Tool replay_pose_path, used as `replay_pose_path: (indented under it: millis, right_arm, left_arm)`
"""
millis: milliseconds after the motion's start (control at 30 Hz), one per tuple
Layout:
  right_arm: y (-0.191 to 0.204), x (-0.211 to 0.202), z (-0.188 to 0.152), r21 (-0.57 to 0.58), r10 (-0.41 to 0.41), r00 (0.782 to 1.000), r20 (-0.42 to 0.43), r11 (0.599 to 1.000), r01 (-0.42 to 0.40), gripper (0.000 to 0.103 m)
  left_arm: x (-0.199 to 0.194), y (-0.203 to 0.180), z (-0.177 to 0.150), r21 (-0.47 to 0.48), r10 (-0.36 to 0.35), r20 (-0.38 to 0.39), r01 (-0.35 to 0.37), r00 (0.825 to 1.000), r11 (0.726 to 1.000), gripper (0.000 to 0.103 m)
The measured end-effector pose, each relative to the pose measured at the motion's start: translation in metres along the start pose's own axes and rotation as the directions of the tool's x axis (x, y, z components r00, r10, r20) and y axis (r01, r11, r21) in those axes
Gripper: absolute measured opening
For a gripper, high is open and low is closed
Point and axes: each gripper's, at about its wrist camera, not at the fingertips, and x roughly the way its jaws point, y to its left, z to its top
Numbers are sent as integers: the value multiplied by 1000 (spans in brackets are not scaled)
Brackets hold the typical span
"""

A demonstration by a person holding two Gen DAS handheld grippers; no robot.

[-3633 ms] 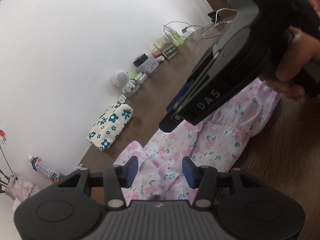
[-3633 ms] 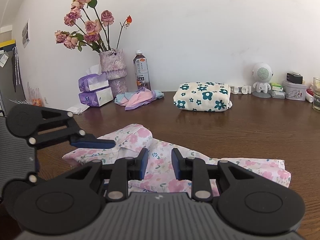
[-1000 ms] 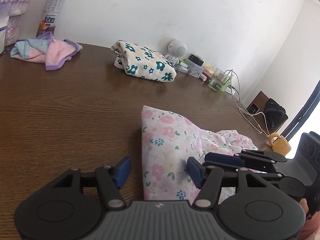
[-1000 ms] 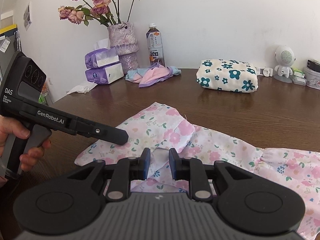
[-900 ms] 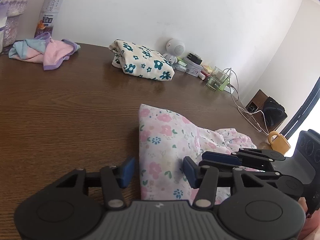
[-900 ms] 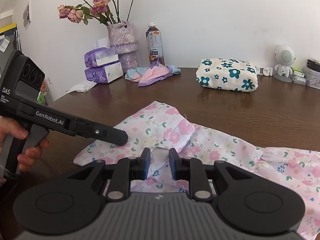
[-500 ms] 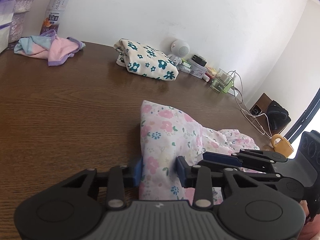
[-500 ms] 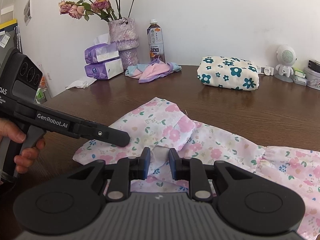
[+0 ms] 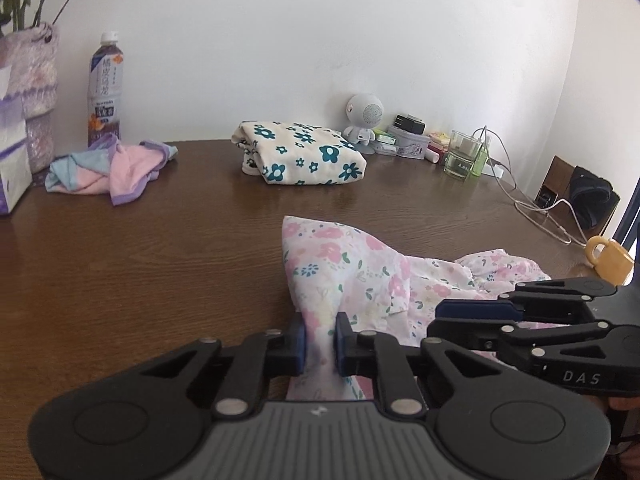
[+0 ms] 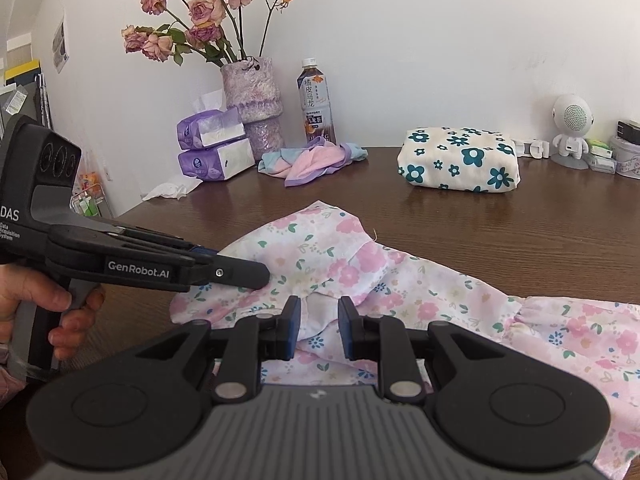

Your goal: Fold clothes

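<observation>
A pink floral garment (image 9: 352, 264) lies partly folded on the brown wooden table (image 9: 140, 264); it also shows in the right wrist view (image 10: 420, 280). My left gripper (image 9: 319, 338) is shut on the garment's near edge. In the right wrist view the left gripper (image 10: 256, 274) is seen from the side, pinching the garment's left part. My right gripper (image 10: 319, 322) is shut on a fold of the garment near its middle. In the left wrist view the right gripper (image 9: 444, 318) lies low over the cloth at the right.
A folded cream cloth with blue flowers (image 9: 302, 154) and a crumpled pink and blue cloth (image 9: 108, 168) lie at the back. A drink bottle (image 10: 316, 104), a vase of roses (image 10: 252, 92), tissue packs (image 10: 214, 146), a small white robot figure (image 9: 364, 116), a glass (image 9: 460, 156) and cables (image 9: 532, 208) stand along the wall.
My left gripper has closed from wide open onto the garment's edge. My right gripper has kept its hold on the fold and the garment has lifted slightly.
</observation>
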Motion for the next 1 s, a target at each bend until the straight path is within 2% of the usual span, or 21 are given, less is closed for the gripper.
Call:
replay_pose_path:
  millis: [100, 167, 267, 400, 433, 567, 700, 867, 1000]
  right_arm:
    - [-5, -5, 3, 7, 2, 1000, 17, 1000, -2, 20]
    - [-10, -9, 4, 14, -1, 1000, 28, 1000, 1, 20]
    - [-16, -14, 6, 17, -5, 999, 40, 1000, 5, 20]
    - [-21, -14, 8, 8, 9, 1000, 28, 1000, -9, 20]
    - [-22, -13, 10, 5, 14, 1000, 20, 1000, -14, 20]
    - [-26, -1, 27, -20, 51, 998, -32, 998, -51, 20]
    - [-22, 30, 46, -76, 54, 991, -124, 995, -64, 20]
    - [-14, 68, 57, -139, 16, 979, -201, 989, -45, 19]
    - [-20, 84, 52, -132, 6, 971, -237, 991, -38, 19]
  left_arm:
    - [-3, -10, 8, 113, 70, 2, -70, 998, 991, 13]
    - [-4, -18, 13, 206, 123, 5, -121, 992, 971, 13]
    - [-1, -33, 19, 362, 209, 16, -200, 978, 910, 13]
    - [6, -48, 24, 506, 288, 28, -262, 957, 822, 13]
    - [8, -51, 24, 524, 296, 28, -267, 955, 809, 13]
    - [12, -57, 23, 552, 316, 34, -281, 948, 785, 13]
    - [17, -64, 20, 590, 346, 46, -305, 937, 747, 13]
    - [20, -79, 14, 663, 371, 79, -327, 925, 674, 13]
    - [23, -97, 4, 733, 378, 111, -333, 919, 593, 13]
